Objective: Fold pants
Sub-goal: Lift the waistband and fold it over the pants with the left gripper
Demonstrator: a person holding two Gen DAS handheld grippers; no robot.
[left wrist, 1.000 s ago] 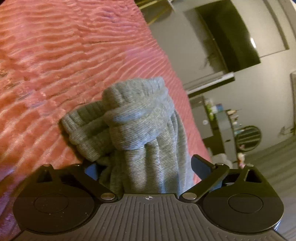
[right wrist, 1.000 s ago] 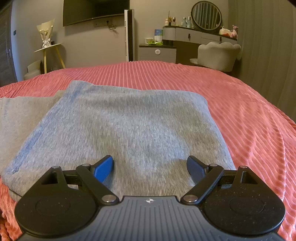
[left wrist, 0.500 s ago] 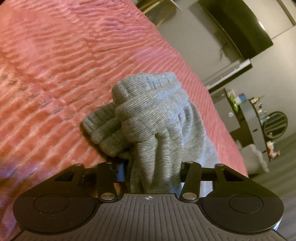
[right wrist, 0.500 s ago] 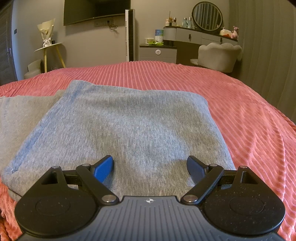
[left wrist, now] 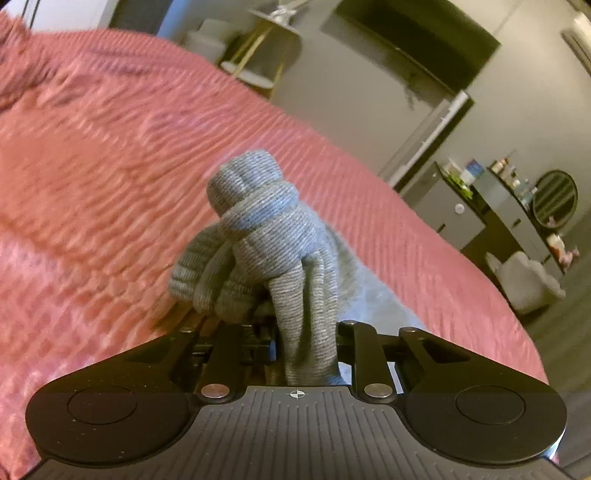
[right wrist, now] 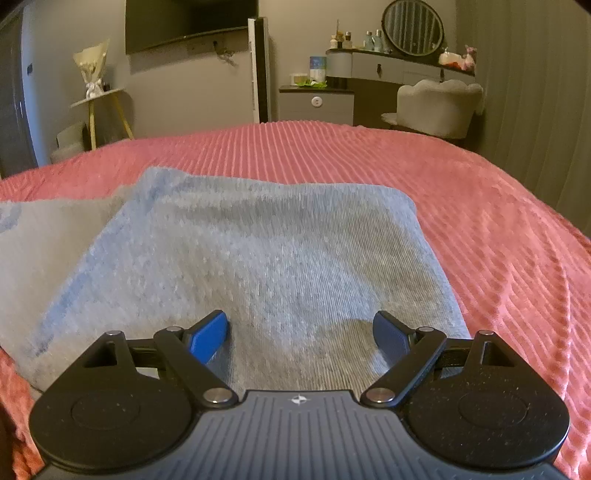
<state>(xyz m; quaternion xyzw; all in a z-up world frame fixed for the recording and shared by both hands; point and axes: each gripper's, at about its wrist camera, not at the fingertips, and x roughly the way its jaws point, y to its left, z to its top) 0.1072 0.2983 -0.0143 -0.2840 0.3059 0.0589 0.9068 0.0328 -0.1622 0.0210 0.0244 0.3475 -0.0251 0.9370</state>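
Note:
Grey knit pants lie folded flat on the pink ribbed bedspread in the right wrist view. My right gripper hovers low over their near edge, open, with only flat cloth beneath its blue pads. In the left wrist view, a bunched end of the pants with its ribbed cuffs rises off the bedspread. My left gripper pinches that bunch, its jaws still closing on the cloth. The fingertips are hidden by the fabric.
A dressing table with a round mirror and a pale chair stand past the bed's far right. A small side table with a bouquet and a wall screen are at the far left.
The left gripper's jaws came together on the bunched pants end and lifted it, with the view rolling and more of the room showing. The right gripper stayed still and open.

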